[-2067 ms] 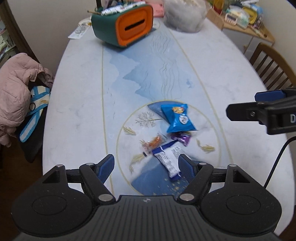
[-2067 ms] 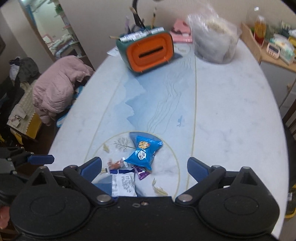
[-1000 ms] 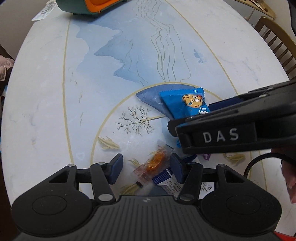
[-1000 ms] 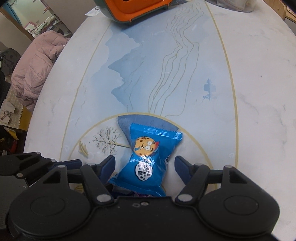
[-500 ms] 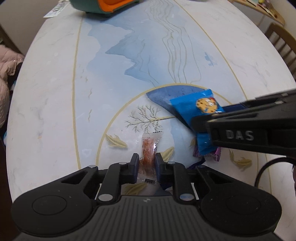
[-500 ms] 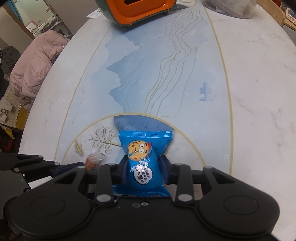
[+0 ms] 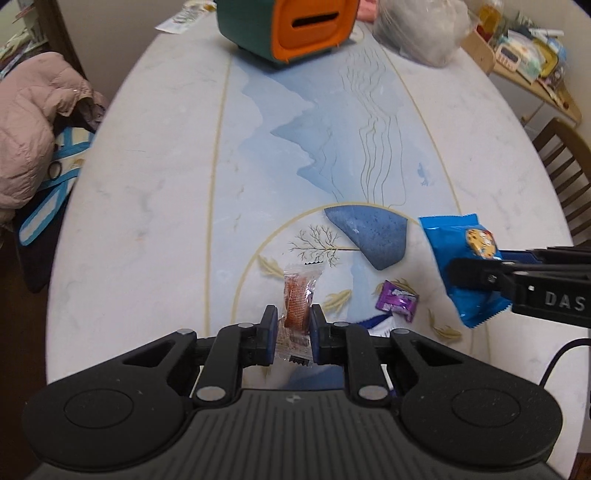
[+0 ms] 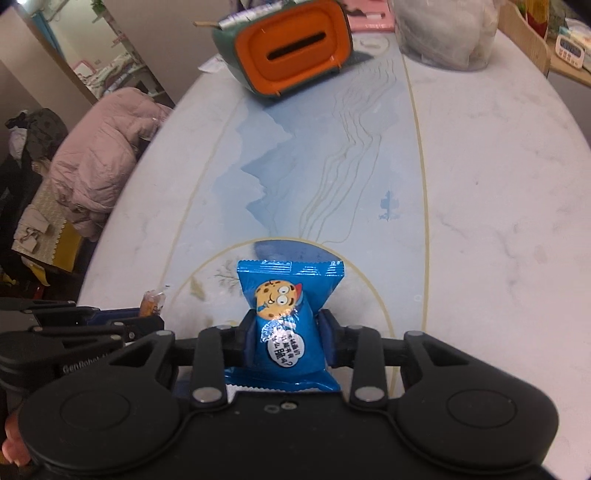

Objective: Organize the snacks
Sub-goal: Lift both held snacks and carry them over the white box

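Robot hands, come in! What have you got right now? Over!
Left gripper shut on orange snack. Right gripper shut on blue cookie bag. Purple candy on table. Path to orange box looks open.

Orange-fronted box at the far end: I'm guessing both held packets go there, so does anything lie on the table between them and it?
Nothing visible does. The left gripper holds the orange snack packet, the right gripper the blue cookie packet; the table is bare up to the orange-fronted box.
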Motion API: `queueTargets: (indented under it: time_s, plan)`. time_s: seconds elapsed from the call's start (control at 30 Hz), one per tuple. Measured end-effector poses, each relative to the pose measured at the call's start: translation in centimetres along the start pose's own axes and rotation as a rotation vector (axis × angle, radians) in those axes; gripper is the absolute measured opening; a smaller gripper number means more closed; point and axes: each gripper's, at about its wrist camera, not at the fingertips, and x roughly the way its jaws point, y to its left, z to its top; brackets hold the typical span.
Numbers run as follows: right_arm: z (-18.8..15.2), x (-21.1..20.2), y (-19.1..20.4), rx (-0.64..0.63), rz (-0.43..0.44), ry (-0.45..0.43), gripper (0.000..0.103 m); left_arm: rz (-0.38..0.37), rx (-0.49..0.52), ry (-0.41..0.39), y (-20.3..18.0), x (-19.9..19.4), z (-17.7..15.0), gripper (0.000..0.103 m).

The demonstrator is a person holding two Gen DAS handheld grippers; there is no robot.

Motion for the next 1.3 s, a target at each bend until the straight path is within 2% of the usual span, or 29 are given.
queueTargets:
  time_s: [0.27, 0.63, 1.0, 1.3]
  plan:
    - [-2.0, -6.4, 2.7, -0.055, 0.038, -0.074, 0.032, 0.004, -0.008, -0.054, 0.1, -6.3, -2.5, 0.017]
    - [-6.9, -15.0, 6.7, -0.126, 0.078, -0.165, 0.032, -0.039, -0.005, -0.152, -0.6, -16.5, -7.8, 0.017]
    - [-13.1, -21.2, 9.4, -0.179, 0.103, -0.210, 0.032, -0.053, 0.017, -0.176, -1.7, -23.9, -13.9, 0.017]
    - [-17.7, -23.3, 11.1, -0.211, 0.106, -0.190, 0.032, -0.057, 0.045, -0.135, -2.2, -26.4, -19.0, 0.017]
